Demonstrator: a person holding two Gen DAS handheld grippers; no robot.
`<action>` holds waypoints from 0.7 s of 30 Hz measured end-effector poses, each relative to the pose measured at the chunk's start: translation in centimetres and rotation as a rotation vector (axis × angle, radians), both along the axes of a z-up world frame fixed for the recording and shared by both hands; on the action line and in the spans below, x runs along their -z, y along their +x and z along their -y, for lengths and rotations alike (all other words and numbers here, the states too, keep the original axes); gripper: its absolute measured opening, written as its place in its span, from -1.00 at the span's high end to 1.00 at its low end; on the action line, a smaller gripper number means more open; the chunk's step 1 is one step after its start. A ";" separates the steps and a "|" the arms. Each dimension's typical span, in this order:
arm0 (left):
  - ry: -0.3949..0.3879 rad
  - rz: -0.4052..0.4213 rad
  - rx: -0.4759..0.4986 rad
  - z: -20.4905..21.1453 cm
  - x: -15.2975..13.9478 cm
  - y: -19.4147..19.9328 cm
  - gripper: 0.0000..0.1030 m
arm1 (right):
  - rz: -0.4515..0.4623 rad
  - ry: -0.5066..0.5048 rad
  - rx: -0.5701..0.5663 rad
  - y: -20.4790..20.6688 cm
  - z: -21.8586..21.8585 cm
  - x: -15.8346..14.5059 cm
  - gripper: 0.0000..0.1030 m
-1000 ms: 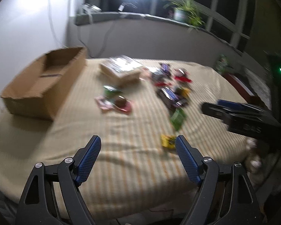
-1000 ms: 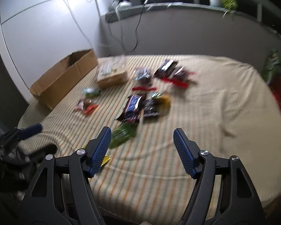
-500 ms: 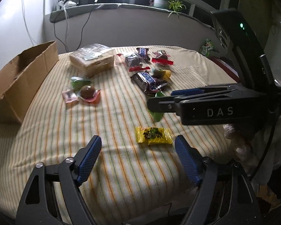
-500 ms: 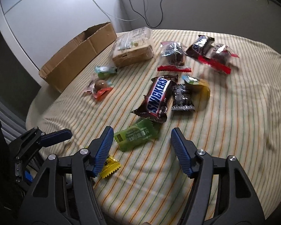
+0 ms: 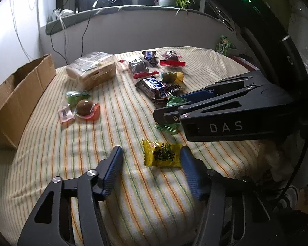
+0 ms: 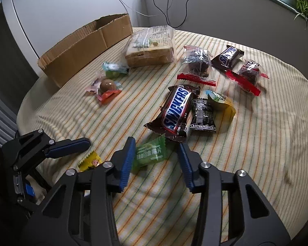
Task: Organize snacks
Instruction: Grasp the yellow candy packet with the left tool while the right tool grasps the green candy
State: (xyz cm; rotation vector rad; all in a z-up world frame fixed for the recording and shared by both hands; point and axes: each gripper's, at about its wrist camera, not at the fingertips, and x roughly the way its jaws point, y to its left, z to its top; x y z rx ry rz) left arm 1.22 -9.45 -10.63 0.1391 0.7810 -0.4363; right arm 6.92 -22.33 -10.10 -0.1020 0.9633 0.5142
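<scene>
We are lining up two pickups: our left gripper (image 5: 152, 160), jaws wide, brackets the flat yellow candy packet (image 5: 162, 153); our right gripper (image 6: 157, 155), also wide, frames the green sachet (image 6: 151, 152). Next, close, then carry to the open cardboard box (image 6: 82, 47).

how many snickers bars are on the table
2. The large Snickers bar lies mid-table, just beyond the right tongs and beside a black packet. The small Snickers bar lies at the far side, between two red-edged cake packets. None seem hidden.
</scene>
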 end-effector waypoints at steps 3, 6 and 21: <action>0.000 0.010 0.009 0.2 0.0 0.0 0.13 | -0.003 0.001 0.007 0.0 0.6 0.0 0.41; -0.010 0.011 0.009 0.0 0.0 0.1 0.31 | -0.020 0.031 0.018 0.1 1.3 0.0 0.49; -0.033 0.017 0.029 -0.7 -0.2 -0.1 0.48 | 0.045 0.011 -0.089 -2.7 1.7 0.0 0.00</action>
